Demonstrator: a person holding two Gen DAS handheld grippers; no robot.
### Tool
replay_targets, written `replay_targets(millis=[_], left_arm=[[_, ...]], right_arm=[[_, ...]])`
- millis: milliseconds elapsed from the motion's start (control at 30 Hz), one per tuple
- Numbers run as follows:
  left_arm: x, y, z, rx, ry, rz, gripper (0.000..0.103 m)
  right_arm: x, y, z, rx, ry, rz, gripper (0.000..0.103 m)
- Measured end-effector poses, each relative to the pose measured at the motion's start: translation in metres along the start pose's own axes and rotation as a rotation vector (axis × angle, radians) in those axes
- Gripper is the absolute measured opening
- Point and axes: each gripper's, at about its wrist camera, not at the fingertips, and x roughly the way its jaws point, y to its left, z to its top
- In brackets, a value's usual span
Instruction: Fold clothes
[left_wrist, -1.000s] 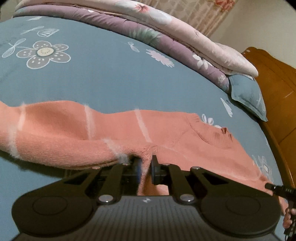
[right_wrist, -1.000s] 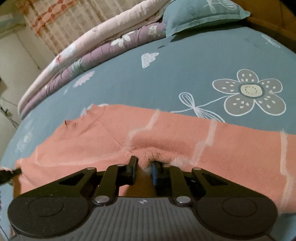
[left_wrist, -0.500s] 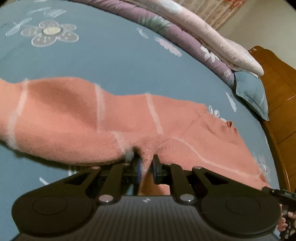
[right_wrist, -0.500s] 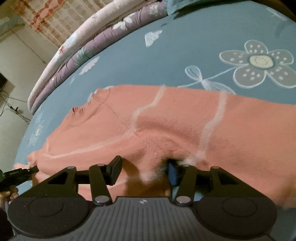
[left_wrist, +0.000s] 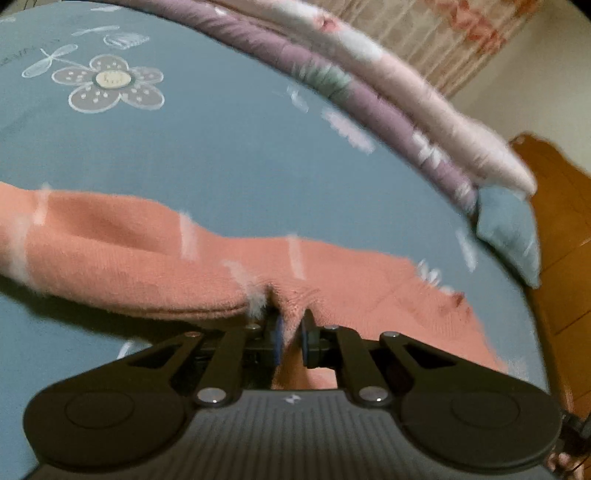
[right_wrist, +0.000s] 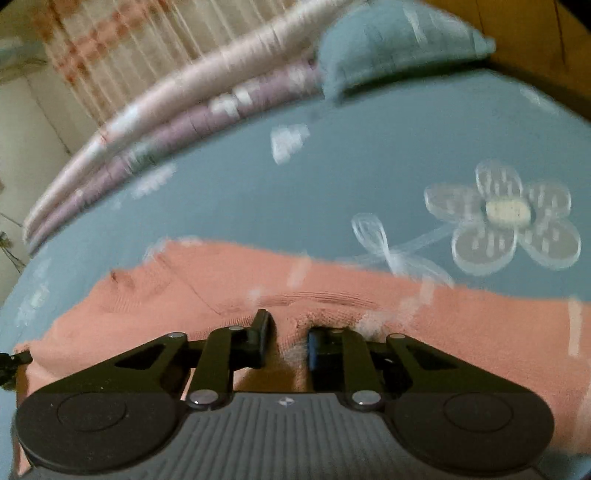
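A salmon-pink knitted sweater (left_wrist: 147, 266) with thin white stripes lies across the blue floral bedsheet (left_wrist: 221, 166). Its neckline (left_wrist: 458, 299) is toward the right in the left wrist view. My left gripper (left_wrist: 290, 332) is shut on a pinched fold at the sweater's near edge, which is lifted a little. In the right wrist view the sweater (right_wrist: 461, 325) spreads to the right, neckline (right_wrist: 125, 277) at left. My right gripper (right_wrist: 288, 336) has a puckered fold of the knit between its fingers, and its jaws are closing on it.
Folded pink and purple quilts (left_wrist: 388, 96) (right_wrist: 177, 103) are stacked along the far side of the bed, beside a blue pillow (left_wrist: 509, 229) (right_wrist: 399, 44). A wooden headboard (left_wrist: 565, 221) borders the bed. A curtain (right_wrist: 122, 48) hangs behind. A hand (left_wrist: 561, 458) shows at the lower right.
My right gripper's jaws opened wide, letting the fold go, then came back in around a fold of the sweater. The left gripper kept its pinch throughout.
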Motion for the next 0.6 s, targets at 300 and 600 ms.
replay_targets(millis=[300,600], left_arm=[[-0.056,0.002,-0.034,0.214,0.065,0.106,0.017],[-0.083,-0.1,-0.119,0.748,0.075,-0.075,0.051]], right_arm=[[-0.064,-0.005,-0.036,-0.096,0.055,-0.042,0.057],[-0.079,0.109,-0.112,-0.636,0.061,0.1,0.091]])
